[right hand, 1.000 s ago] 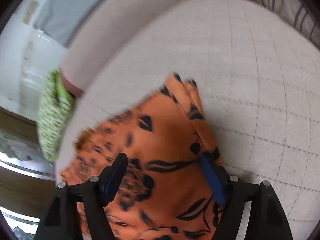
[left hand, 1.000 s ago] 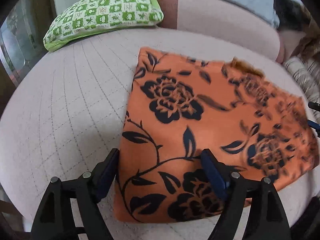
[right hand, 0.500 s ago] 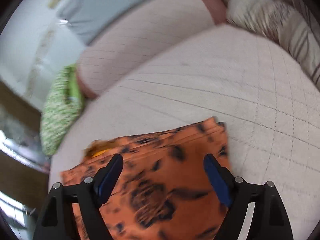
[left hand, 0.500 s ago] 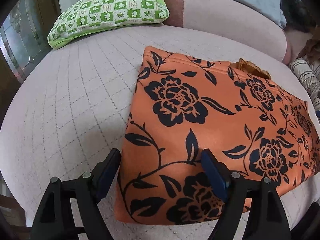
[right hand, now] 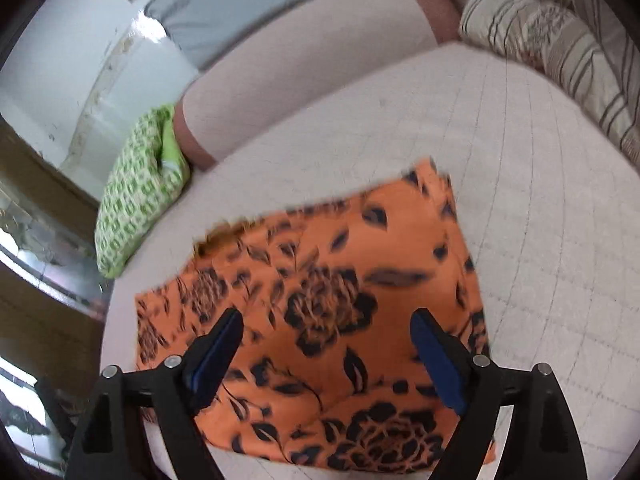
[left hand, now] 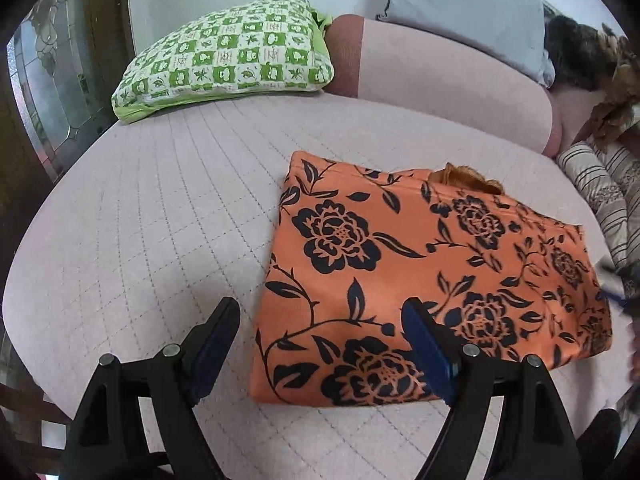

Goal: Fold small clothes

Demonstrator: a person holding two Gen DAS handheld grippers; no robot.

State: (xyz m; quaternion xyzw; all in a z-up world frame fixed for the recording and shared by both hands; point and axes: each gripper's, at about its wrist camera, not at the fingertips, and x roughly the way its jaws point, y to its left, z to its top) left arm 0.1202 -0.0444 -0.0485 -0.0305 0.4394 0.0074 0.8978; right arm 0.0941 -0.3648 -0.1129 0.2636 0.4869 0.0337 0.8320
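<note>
Cloth (left hand: 432, 276) now lies folded and released at lower right, both the left gripper (left hand: 320, 344) and right gripper (right hand: 326, 346) backed off, fingers spread, so this fold looks finished.

One folded orange floral garment (left hand: 420, 272) lies on one quilted pink cushion (left hand: 160, 240). There are two grippers, the left gripper (left hand: 320, 320) and the right gripper (right hand: 326, 330), each with two spread fingers. One green checked pillow (left hand: 232, 56), one grey pillow (left hand: 464, 12) and one striped bundle (left hand: 604, 188) sit around it.
</note>
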